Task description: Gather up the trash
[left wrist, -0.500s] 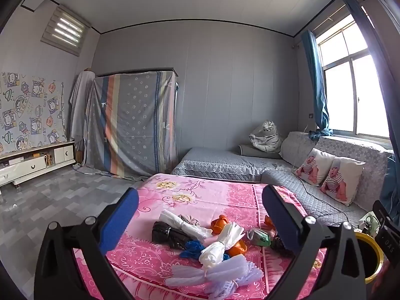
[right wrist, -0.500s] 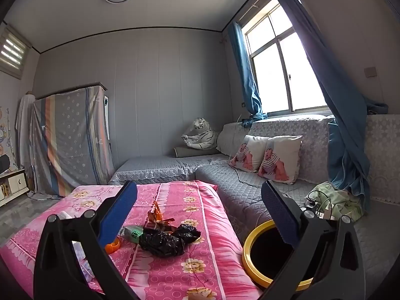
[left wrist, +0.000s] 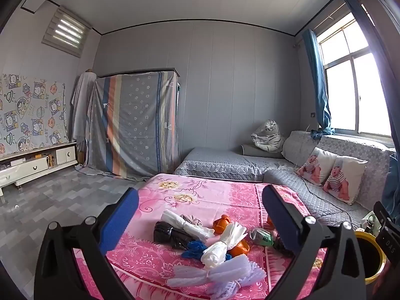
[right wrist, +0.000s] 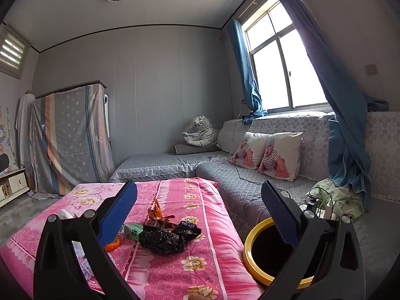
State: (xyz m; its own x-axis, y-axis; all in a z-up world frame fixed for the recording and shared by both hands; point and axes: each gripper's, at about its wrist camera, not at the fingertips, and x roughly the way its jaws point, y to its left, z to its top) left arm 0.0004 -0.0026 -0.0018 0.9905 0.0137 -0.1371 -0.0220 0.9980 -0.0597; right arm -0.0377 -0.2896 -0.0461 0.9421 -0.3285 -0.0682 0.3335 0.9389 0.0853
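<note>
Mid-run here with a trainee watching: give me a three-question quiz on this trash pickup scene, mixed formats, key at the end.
1. True or false: the left gripper and right gripper both grip trash.
2. Multiple choice: the yellow-rimmed bin sits A) on the pink cloth, B) between the pink-covered table and the grey sofa, C) under the window.
3. Fill in: in the right wrist view, the trash piece nearest the bin is the crumpled ____ plastic bag.

Key: 1 false, both are open and empty; 2 B; 3 black.
</note>
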